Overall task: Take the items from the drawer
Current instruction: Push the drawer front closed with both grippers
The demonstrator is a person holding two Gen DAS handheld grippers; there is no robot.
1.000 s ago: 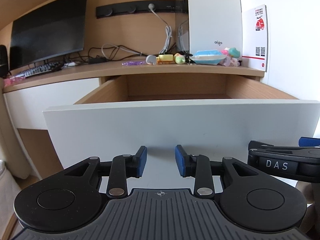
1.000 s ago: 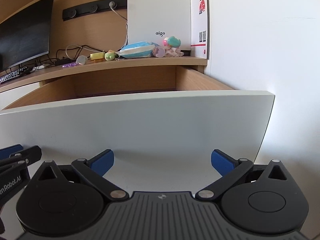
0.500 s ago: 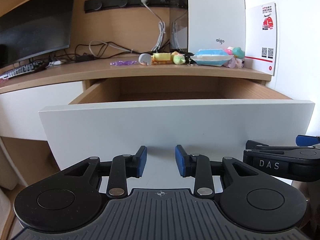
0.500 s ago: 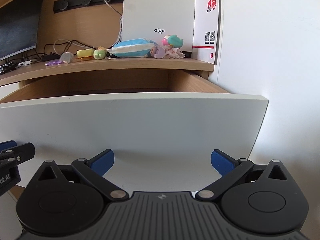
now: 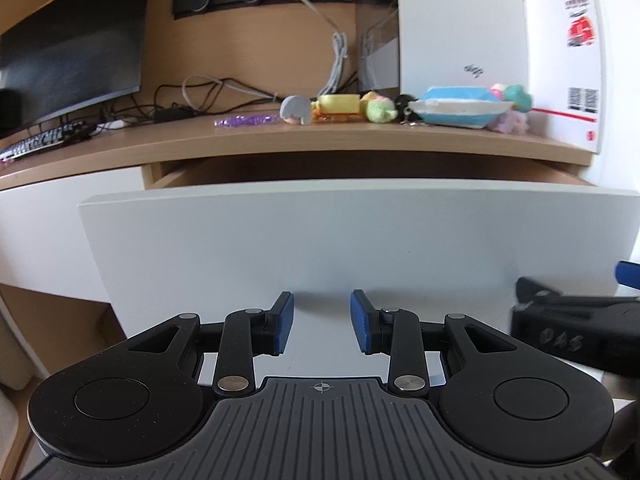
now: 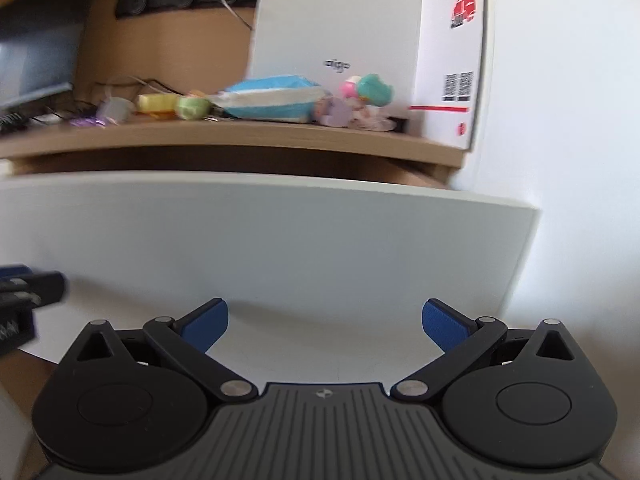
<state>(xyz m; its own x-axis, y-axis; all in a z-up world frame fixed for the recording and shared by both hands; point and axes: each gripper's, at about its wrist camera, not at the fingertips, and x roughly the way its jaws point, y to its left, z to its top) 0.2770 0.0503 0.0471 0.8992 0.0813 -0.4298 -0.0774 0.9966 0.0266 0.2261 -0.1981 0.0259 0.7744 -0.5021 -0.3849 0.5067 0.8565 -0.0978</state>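
The white drawer front fills the middle of both wrist views, standing only slightly out from the wooden desk. Its inside is hidden. My left gripper faces the lower middle of the panel, open with a narrow gap and nothing between its blue pads. My right gripper stands wide open before the panel's right half, also holding nothing. On the desk top above lie a blue and white packet, small soft toys and a purple strip.
A white computer case and a red and white card stand at the desk's right end by the white wall. A dark monitor, keyboard and cables sit to the left. The right gripper's body shows at the left view's right edge.
The drawer front has moved back toward the desk with both grippers following; the wooden interior seen earlier is now almost wholly hidden. Neither gripper's opening has changed.
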